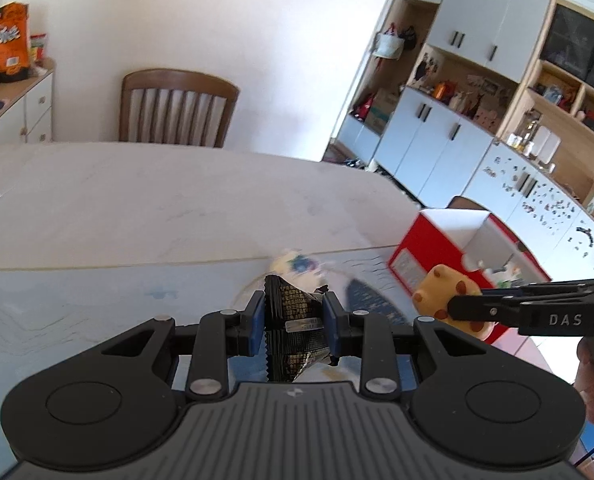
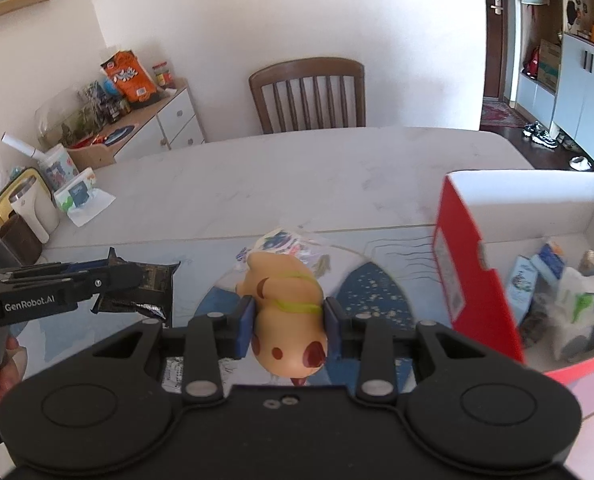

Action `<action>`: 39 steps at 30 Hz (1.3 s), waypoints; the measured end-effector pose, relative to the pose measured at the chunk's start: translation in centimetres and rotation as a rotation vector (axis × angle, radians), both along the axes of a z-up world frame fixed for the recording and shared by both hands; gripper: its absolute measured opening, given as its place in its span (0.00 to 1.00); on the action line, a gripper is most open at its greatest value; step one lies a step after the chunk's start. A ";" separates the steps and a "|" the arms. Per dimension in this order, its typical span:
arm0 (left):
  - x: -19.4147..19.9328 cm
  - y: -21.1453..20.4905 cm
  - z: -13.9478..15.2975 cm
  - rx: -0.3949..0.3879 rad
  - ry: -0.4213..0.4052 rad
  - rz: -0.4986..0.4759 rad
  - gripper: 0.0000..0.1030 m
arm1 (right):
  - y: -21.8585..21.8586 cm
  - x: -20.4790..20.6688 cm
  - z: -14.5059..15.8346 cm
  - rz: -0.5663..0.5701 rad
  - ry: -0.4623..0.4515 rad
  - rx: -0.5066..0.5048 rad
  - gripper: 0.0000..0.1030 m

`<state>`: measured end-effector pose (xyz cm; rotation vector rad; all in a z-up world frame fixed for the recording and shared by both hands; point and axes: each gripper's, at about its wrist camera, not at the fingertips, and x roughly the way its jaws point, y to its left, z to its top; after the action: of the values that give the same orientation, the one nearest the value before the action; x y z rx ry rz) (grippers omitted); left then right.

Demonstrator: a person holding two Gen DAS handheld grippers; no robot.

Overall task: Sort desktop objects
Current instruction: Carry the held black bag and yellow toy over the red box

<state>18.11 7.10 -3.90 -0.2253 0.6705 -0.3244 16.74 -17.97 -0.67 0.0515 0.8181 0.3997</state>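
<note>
A black snack packet with gold print stands between the blue pads of my left gripper, which is shut on it above the table mat. My right gripper is shut on a tan toy animal with brown spots and a yellow-green band. Each gripper shows in the other's view: the right gripper with the toy at the right, the left gripper with the packet at the left. A red open box stands to the right with several items inside.
A clear bag of stickers lies on the blue-patterned mat ahead of both grippers. Cups and a tissue pack stand at the table's left edge. A wooden chair is behind the table, a sideboard at the left, cabinets at the right.
</note>
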 end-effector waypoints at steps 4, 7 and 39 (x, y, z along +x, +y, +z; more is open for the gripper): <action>0.0 -2.3 1.2 -0.005 -0.023 -0.032 0.28 | -1.9 -0.5 0.8 -0.018 -0.019 0.006 0.34; 0.1 -4.1 1.9 -0.004 -0.039 -0.054 0.28 | -3.4 -1.0 1.4 -0.030 -0.041 0.004 0.34; 4.3 -25.4 4.5 0.062 -0.089 -0.212 0.28 | -21.3 2.6 2.2 -0.112 -0.098 0.010 0.34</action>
<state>22.45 -18.32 0.59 -0.0798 0.6160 -0.5130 19.29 -39.30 1.49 0.0857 0.7129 0.2981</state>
